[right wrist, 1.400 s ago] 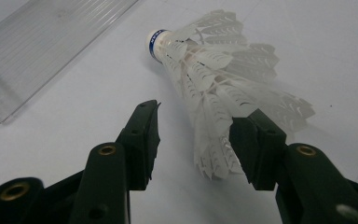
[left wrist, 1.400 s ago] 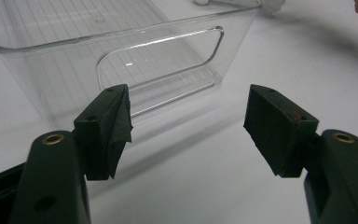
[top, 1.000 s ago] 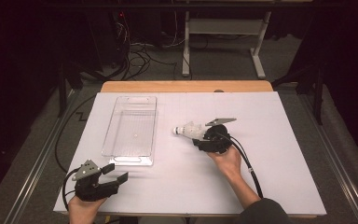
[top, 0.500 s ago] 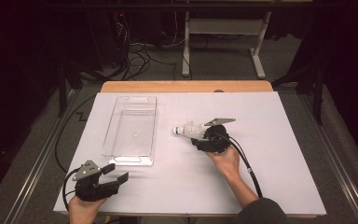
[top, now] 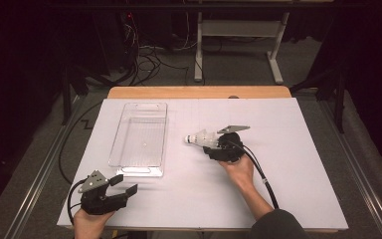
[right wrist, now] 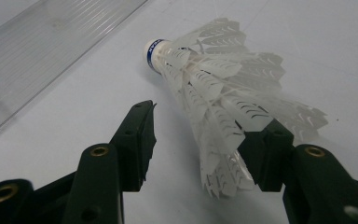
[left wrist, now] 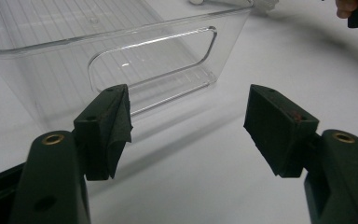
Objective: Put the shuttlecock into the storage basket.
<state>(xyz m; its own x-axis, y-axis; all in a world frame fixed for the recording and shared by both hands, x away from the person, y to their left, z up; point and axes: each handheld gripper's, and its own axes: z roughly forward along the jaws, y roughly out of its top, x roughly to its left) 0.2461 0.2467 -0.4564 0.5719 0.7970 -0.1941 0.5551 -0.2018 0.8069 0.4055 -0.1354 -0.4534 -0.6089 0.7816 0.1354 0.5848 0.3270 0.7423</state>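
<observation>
A white feather shuttlecock [top: 199, 138] lies on its side on the white table cover, cork end toward the clear plastic bin [top: 139, 140]. My right gripper [top: 210, 145] stands open around its feather skirt. In the right gripper view the shuttlecock [right wrist: 214, 88] rests against the right-hand jaw, with a gap to the other jaw, and my right gripper [right wrist: 205, 119] is not closed on it. My left gripper [top: 124, 183] is open near the table's front left, just before the bin. In the left gripper view my left gripper [left wrist: 189, 100] holds nothing and faces the bin's handled end wall [left wrist: 154, 51].
The bin [right wrist: 37, 46] is empty and lies lengthwise at the left-centre of the white cover [top: 298, 149]. A wooden table edge [top: 199, 92] shows at the back. Cables [top: 258, 172] trail from each gripper. Dark floor and a stand's legs lie beyond.
</observation>
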